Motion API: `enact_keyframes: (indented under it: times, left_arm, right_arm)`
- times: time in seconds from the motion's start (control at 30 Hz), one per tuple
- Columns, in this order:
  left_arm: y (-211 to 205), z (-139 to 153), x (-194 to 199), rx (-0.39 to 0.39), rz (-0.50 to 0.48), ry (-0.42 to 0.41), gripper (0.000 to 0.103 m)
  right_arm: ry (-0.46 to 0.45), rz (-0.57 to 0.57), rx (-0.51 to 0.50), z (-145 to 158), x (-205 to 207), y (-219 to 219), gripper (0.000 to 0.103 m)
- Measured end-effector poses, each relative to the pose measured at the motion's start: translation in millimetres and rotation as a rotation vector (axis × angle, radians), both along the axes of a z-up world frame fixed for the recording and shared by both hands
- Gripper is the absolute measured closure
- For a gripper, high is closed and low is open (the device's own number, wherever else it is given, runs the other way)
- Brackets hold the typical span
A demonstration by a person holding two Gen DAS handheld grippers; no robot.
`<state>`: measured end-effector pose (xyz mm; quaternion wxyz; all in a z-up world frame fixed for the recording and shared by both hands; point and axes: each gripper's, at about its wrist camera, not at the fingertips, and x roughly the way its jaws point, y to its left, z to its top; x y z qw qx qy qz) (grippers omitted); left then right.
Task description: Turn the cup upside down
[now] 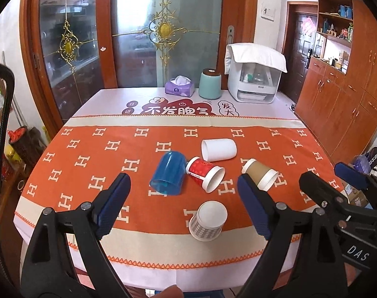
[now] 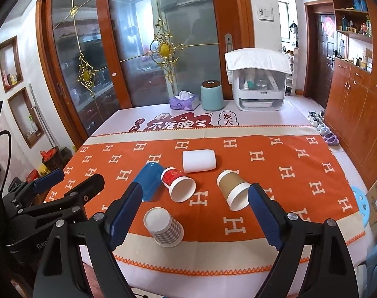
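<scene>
Several cups sit on the orange tablecloth. A checked paper cup stands upside down nearest me. A blue plastic cup, a red paper cup, a white cup and a brown paper cup lie on their sides. My left gripper is open and empty, above the near table edge. My right gripper is open and empty, beside it; it also shows in the left wrist view.
At the table's far end stand a purple tissue box, a teal canister and a white appliance under a cloth. Glass doors lie behind, wooden cabinets to the right, a blue stool beside the table.
</scene>
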<state>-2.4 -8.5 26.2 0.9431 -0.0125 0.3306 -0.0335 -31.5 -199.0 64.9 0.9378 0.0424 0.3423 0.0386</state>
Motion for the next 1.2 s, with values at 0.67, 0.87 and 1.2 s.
enact_keyframes:
  times: [0.67, 0.87, 1.2]
  left_arm:
    - [2, -3, 10, 0.005, 0.008, 0.022, 0.017]
    - [3, -8, 13, 0.012, 0.016, 0.027, 0.017]
    - [7, -14, 17, 0.015, 0.017, 0.036, 0.017]
  right_arm:
    - [0.025, -0.004, -0.002, -6, 12, -4, 0.015]
    - [0.034, -0.001, 0.0, -11, 19, -1, 0.015]
    - [0.041, -0.002, -0.002, -19, 23, 3, 0.015]
